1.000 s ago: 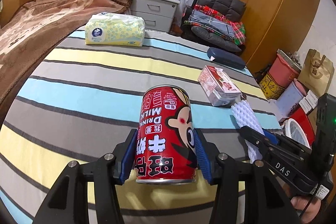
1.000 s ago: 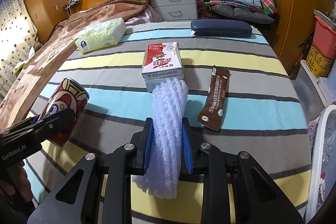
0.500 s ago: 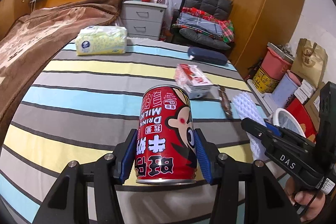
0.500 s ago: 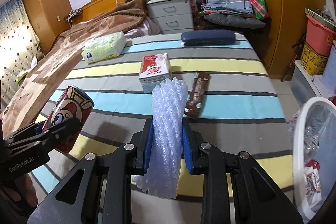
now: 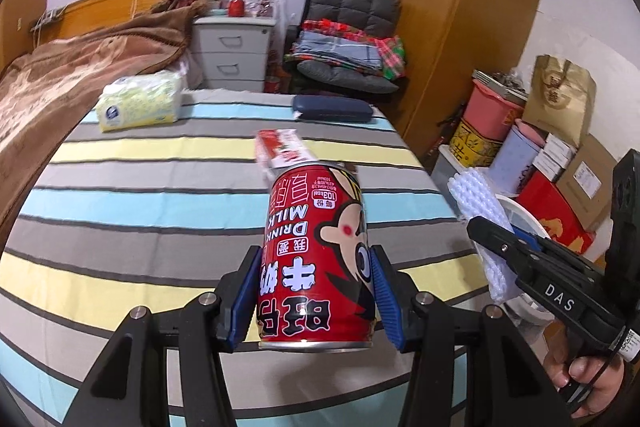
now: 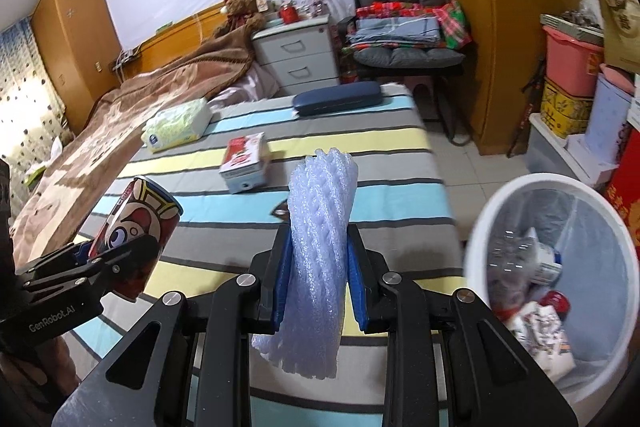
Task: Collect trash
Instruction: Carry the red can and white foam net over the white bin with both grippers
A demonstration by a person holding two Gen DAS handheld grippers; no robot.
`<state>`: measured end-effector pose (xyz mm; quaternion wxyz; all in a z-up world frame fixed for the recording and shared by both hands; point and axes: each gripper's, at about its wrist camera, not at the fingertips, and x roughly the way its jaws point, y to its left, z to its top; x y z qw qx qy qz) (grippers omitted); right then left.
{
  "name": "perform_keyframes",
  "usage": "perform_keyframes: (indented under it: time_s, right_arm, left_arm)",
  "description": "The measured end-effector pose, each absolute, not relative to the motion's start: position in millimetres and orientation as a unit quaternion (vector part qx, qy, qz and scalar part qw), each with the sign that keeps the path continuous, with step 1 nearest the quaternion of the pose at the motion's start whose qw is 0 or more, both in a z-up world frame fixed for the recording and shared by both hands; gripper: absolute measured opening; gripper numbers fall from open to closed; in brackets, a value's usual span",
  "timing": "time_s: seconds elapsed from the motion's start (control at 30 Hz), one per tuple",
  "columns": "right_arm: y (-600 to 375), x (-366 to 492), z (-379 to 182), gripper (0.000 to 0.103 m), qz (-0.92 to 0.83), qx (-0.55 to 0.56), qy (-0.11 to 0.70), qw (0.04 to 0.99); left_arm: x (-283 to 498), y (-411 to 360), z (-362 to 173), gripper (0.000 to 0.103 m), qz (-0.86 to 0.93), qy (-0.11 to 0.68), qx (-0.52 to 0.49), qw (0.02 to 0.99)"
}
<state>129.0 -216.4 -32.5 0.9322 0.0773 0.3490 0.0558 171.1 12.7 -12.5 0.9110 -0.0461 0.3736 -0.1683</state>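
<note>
can: red, cartoon face
foam net: white
bedsheet: grey, yellow, blue stripes
bin: white

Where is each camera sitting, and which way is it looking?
Left wrist: sits on the left tongs, looks down their fingers across the bed; its tongs grip the can, and the other hand shows.
Right wrist: sits on the right tongs, looks over the bed toward the bin; its tongs grip the foam net.
Both see the can, net, box and case.
</note>
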Motion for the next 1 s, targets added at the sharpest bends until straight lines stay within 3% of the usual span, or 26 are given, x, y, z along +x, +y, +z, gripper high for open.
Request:
perform_keyframes:
  time_s: [1.0]
  right_arm:
    - [-347.4,83.7,-25.2,0.027,-0.064,0.106,0.325,0.937]
  left_arm:
    - [152.7,-169.3,6.7,0.053,-0.312,0.360,0.021,0.879]
